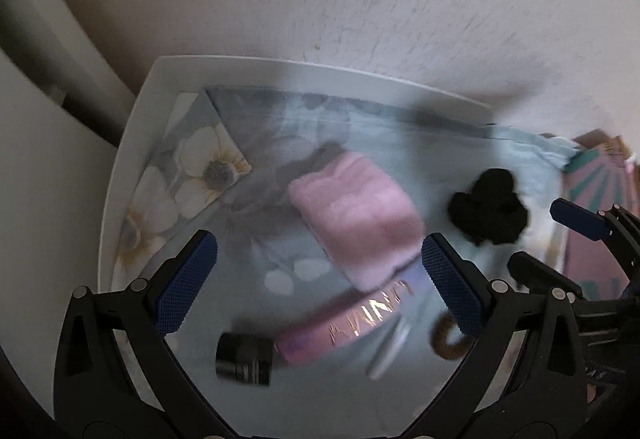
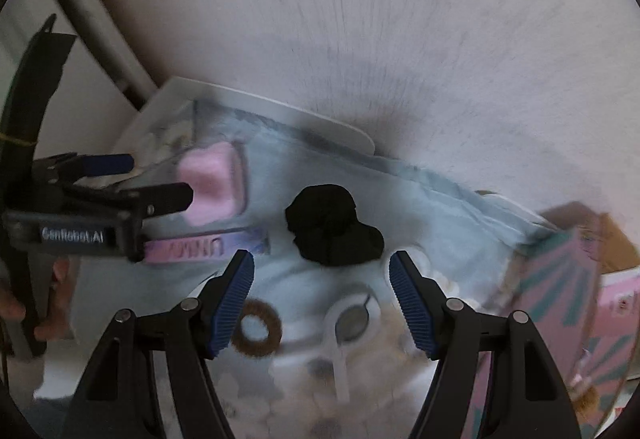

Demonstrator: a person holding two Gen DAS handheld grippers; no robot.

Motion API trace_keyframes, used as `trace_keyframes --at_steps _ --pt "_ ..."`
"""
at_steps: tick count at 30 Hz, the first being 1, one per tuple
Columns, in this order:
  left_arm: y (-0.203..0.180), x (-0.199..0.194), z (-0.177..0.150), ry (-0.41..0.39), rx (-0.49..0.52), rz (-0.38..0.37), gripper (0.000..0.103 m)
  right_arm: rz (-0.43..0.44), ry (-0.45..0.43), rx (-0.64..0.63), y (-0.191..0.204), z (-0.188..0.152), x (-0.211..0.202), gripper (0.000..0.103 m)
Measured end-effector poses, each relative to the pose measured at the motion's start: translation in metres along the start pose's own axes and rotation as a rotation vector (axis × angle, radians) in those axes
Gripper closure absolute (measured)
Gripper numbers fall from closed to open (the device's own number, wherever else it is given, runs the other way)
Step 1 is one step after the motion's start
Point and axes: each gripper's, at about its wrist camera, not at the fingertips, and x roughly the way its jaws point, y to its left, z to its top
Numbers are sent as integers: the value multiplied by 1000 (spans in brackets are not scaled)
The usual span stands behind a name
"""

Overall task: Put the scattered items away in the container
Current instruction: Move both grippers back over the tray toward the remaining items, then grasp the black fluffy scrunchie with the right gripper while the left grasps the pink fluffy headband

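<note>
My left gripper (image 1: 320,279) is open and empty, above a folded pink cloth (image 1: 356,215) and a pink tube with a black cap (image 1: 320,331). A black scrunchie (image 1: 488,207) lies to the right, a brown hair tie (image 1: 448,339) by the right finger. My right gripper (image 2: 322,295) is open and empty just short of the black scrunchie (image 2: 332,227). The brown hair tie (image 2: 256,331) and a small white mirror (image 2: 348,323) lie under it. The pink and teal box (image 2: 560,303) stands at the right. The left gripper (image 2: 160,179) shows at left.
The items lie on a pale blue floral cloth (image 1: 192,167) over a white table (image 1: 132,127) against a white wall. A thin silver object (image 1: 390,351) lies beside the tube. The right gripper (image 1: 560,239) shows at the right edge, before the box (image 1: 600,183).
</note>
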Motion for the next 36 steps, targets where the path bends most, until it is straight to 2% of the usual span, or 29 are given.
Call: trace_keyframes --at_steps 6,13,18,21,24,25,28,32,36 --pt "-13 20 2 9 58 32 1 -9 47 28 -2 4 39 37" --pt "-22 27 -2 2 70 11 3 -40 56 41 -1 -1 56 38" --pt "-26 27 -6 8 74 -21 10 -57 60 68 -5 -5 61 50" --pt "-28 27 -9 16 77 -35 18 -55 49 92 -9 -6 57 56" --pt "-29 27 -12 27 69 -72 32 -62 46 102 -12 -7 55 66" --pt "-30 25 -13 26 71 -80 37 -104 77 189 -12 -7 55 70" --pt "-32 22 -16 23 78 -105 51 -115 80 181 -12 -8 52 80" --pt "-34 13 -19 3 81 -115 68 -103 76 206 -13 -10 46 84" --pt "-34 6 -22 -6 75 -114 72 -108 67 213 -11 -11 37 85"
